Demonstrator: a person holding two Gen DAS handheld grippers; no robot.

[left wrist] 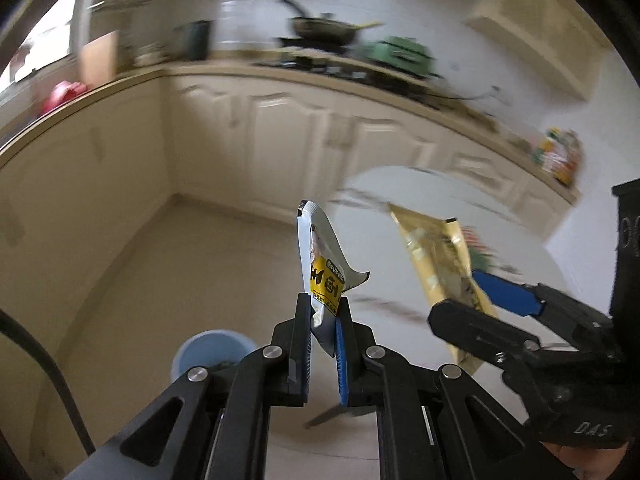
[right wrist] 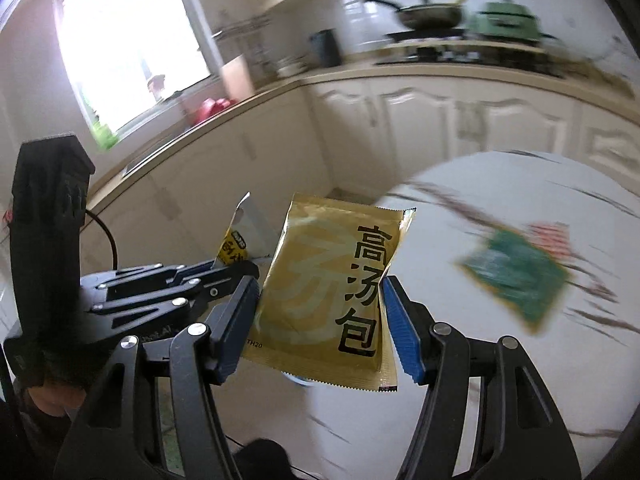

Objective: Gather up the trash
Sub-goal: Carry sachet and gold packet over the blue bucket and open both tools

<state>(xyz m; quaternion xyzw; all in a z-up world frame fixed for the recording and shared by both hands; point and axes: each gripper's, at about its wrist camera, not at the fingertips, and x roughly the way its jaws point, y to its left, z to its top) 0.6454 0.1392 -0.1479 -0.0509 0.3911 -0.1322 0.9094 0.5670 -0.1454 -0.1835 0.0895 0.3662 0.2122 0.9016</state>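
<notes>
My left gripper (left wrist: 324,300) is shut on a silver and yellow sachet (left wrist: 326,264), which stands up between its pads; the same sachet (right wrist: 236,240) shows at the left in the right wrist view. My right gripper (right wrist: 318,286) is shut on a flat gold packet (right wrist: 328,292) with black characters, gripped across its width. In the left wrist view that gold packet (left wrist: 436,260) and the right gripper (left wrist: 468,288) sit to the right. A pale blue bin (left wrist: 212,354) stands on the floor below, left of the left fingers. A green wrapper (right wrist: 516,276) lies on the round white table (right wrist: 520,380).
Cream kitchen cabinets (left wrist: 280,128) run along two walls under a countertop with a wok (left wrist: 324,28), a green pot (left wrist: 400,54) and a red item (left wrist: 62,94). Beige tiled floor (left wrist: 192,264) lies open in the corner. A black cable (left wrist: 60,384) hangs at the left.
</notes>
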